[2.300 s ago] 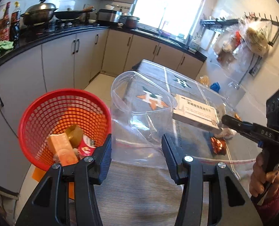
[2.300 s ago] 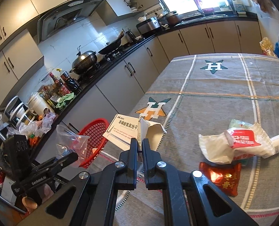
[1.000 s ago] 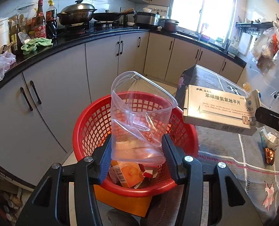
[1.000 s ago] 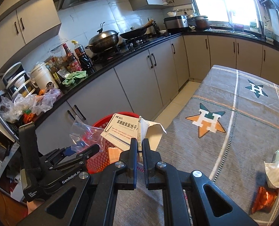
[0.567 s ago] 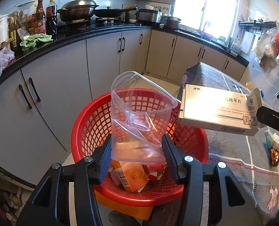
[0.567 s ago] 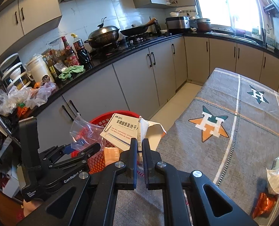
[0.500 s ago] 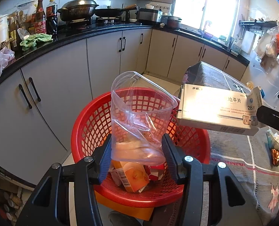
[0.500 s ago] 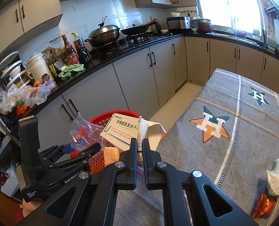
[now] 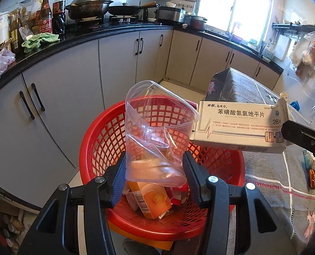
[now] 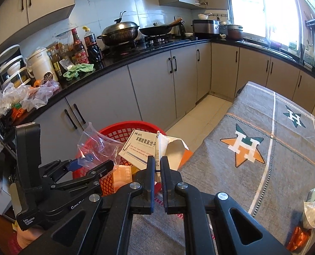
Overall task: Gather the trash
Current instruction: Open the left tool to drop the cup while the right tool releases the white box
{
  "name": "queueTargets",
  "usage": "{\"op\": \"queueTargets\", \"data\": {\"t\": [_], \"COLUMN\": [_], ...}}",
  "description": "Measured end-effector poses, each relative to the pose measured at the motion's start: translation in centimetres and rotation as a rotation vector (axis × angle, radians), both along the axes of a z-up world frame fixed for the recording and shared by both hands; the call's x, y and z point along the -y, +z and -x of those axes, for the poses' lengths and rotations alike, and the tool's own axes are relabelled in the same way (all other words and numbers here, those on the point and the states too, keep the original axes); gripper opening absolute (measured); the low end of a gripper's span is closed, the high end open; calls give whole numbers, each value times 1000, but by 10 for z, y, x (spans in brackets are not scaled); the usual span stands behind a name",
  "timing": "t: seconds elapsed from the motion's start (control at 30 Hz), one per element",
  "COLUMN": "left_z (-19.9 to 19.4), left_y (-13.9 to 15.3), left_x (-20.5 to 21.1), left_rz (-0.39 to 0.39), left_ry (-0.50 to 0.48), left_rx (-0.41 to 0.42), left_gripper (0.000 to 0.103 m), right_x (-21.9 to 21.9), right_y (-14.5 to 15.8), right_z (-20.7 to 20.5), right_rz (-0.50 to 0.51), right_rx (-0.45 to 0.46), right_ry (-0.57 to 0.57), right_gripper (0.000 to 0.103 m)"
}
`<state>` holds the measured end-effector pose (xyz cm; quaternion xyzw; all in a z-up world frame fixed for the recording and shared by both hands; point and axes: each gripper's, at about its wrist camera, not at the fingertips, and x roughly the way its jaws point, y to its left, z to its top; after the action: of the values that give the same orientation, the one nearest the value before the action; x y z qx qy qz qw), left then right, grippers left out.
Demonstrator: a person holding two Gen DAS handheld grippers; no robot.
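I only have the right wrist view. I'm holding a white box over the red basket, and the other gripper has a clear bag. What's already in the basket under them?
Observer: An orange carton with a barcode lies at the bottom of the red basket, with some red packaging beside it.
Operator: Does the clear bag hang inside the basket?
Observer: The clear bag stands upright between the left gripper's fingers, above the trash, its mouth open at the top.
Operator: And my box?
Observer: The white box juts level from the right gripper, over the basket's rim on the table side, its end almost at the bag's mouth.
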<state>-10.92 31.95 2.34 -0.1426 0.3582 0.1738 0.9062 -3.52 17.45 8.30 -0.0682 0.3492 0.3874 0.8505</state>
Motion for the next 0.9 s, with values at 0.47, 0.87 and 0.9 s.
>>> {"op": "queueTargets", "data": {"t": [0.47,0.87,0.9], "left_z": [-5,-5,-5], "left_y": [-5,-6,-6], "left_x": [-2,-1,-1], "left_rz": [4,4,3], "left_ry": [-5,-5,-5], "left_rx": [-11,-8,-8], "left_gripper": [50,50,50], "right_x": [-14,-15,-14], "right_y": [-8,-12,-12], "right_z": [1,-2,-2], "right_rz": [5,-12,-17], "right_rx": [-22,-79,-82], "right_ry": [27,40,38], "right_gripper": [7,10,11]}}
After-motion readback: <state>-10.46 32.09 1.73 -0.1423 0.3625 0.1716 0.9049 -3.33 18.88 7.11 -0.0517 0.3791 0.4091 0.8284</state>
